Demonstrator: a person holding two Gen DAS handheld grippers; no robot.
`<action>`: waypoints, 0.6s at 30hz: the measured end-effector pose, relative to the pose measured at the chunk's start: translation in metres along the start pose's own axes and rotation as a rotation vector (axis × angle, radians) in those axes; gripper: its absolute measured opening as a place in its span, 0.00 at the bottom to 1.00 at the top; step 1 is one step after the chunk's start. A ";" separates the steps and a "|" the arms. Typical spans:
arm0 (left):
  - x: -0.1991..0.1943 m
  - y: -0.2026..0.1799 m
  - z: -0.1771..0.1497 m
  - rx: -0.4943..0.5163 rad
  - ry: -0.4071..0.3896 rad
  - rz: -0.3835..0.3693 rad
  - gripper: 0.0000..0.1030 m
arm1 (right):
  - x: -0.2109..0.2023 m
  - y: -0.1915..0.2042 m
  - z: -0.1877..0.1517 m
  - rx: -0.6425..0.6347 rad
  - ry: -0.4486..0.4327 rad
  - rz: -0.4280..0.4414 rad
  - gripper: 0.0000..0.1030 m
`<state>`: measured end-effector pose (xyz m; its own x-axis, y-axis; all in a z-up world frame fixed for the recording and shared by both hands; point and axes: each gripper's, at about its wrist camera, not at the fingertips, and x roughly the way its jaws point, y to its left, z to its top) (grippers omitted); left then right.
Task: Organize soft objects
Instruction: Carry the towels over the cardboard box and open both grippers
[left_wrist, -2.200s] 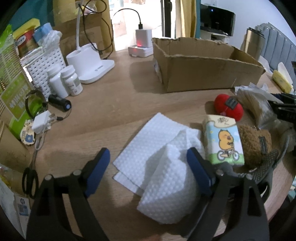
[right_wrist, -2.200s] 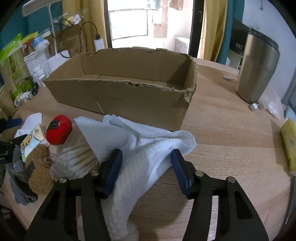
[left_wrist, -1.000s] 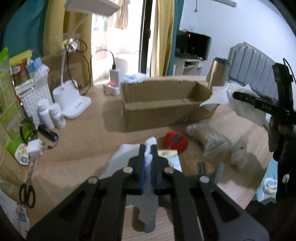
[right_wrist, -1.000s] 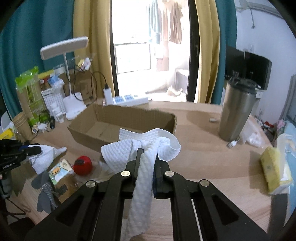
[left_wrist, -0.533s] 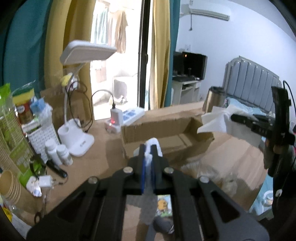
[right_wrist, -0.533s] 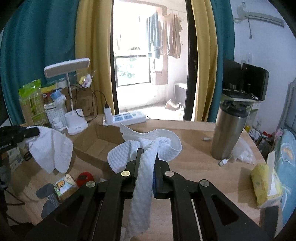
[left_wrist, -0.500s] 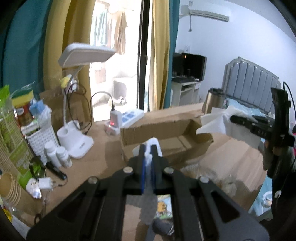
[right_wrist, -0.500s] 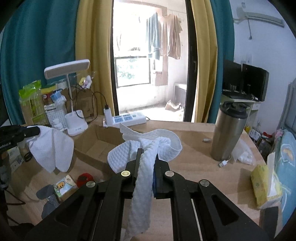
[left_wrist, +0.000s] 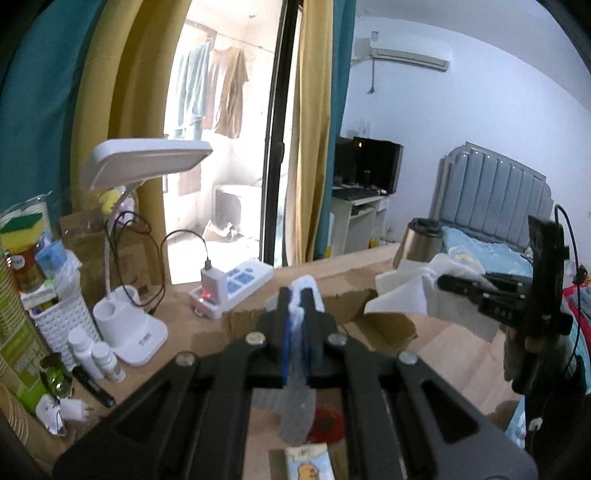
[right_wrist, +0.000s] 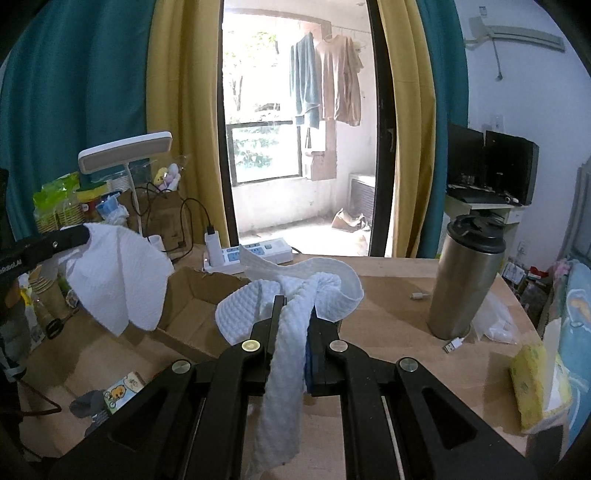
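- The left hand-held gripper is clenched on a white dimpled cloth, which hangs in soft folds above the tabletop.
- The right hand-held gripper grasps a second white cloth, bunched and drooping over the cardboard box.

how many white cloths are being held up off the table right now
2. One white cloth hangs from the left hand-held gripper, over the cardboard box's left end. The other white cloth is pinched in the right hand-held gripper. Others may lie hidden below.
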<state>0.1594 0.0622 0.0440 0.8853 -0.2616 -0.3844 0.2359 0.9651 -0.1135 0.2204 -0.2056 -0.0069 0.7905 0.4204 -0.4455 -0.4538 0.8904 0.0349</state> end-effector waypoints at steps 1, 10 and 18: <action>0.004 0.000 0.002 -0.001 -0.001 -0.001 0.04 | 0.002 0.000 0.000 -0.001 0.001 0.002 0.08; 0.053 0.021 0.006 -0.090 0.030 -0.050 0.04 | 0.035 0.002 -0.002 0.006 0.043 0.023 0.08; 0.082 0.026 -0.004 -0.082 0.054 0.004 0.05 | 0.060 0.006 -0.002 0.011 0.070 0.034 0.08</action>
<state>0.2366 0.0656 0.0061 0.8628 -0.2602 -0.4333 0.1972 0.9627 -0.1854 0.2640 -0.1754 -0.0353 0.7438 0.4371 -0.5056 -0.4749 0.8780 0.0604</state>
